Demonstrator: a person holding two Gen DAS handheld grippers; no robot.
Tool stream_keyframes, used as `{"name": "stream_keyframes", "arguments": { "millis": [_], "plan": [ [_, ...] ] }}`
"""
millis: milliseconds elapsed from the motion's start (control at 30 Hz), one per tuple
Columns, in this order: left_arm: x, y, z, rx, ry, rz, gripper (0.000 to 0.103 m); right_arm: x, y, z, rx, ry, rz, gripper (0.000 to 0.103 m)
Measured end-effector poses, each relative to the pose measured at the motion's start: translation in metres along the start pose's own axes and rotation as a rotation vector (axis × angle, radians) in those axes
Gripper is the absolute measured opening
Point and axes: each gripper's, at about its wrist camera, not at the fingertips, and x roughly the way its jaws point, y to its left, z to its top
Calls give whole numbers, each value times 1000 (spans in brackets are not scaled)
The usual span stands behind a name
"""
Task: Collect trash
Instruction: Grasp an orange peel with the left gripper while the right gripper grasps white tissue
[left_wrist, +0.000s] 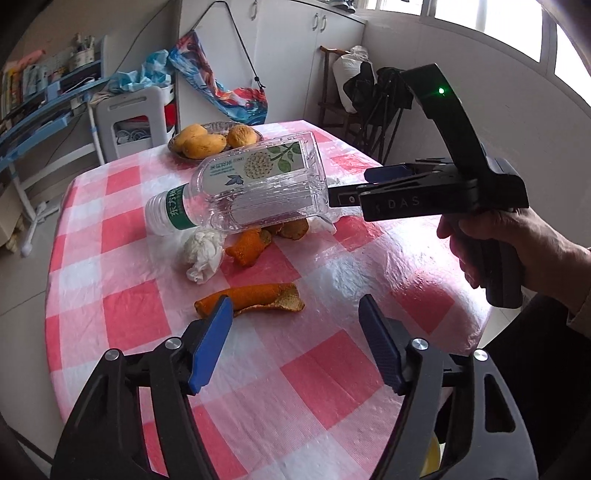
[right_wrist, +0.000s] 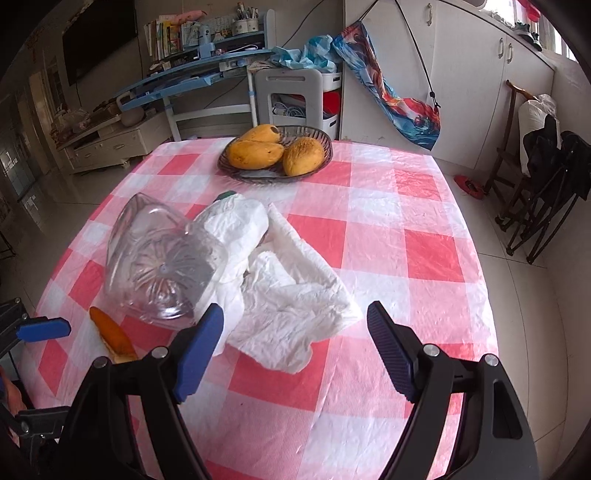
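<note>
A clear plastic bottle (left_wrist: 240, 188) (right_wrist: 162, 258) with a green label lies on its side on the checked tablecloth (left_wrist: 332, 369), resting over orange peels (left_wrist: 258, 236). A balled tissue (left_wrist: 203, 254) sits beside its neck. A long orange peel (left_wrist: 251, 299) (right_wrist: 110, 336) lies just ahead of my left gripper (left_wrist: 295, 332), which is open and empty. A crumpled white paper towel (right_wrist: 280, 288) spreads in front of my right gripper (right_wrist: 295, 339) (left_wrist: 358, 186), which is open with nothing between its pads. The bottle's base is just left of its left finger (right_wrist: 199, 347).
A wicker dish of mangoes (right_wrist: 275, 155) (left_wrist: 207, 142) stands at the table's far side. A hand (left_wrist: 517, 251) holds the right gripper's grip. A fingertip of the left gripper (right_wrist: 44, 328) shows at the left edge. Shelves, a white stool and folding chairs surround the table.
</note>
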Motion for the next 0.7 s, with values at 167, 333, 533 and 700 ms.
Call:
{"name": "stream_keyframes", "arguments": {
  "millis": [167,333,533,700],
  "plan": [
    [22,3,6,47,31,28,63,19,0,5,-15,44,18,63],
    [33,-4,7,116,59,133,52,22,2,4,-39,65,22,14],
    [25,7,9,50,52,179,9,-1,-12,-3,27,44,43,10],
    [13,19,3,-57,42,117,4,-26,-29,-20,118,64,110,10]
  ]
}}
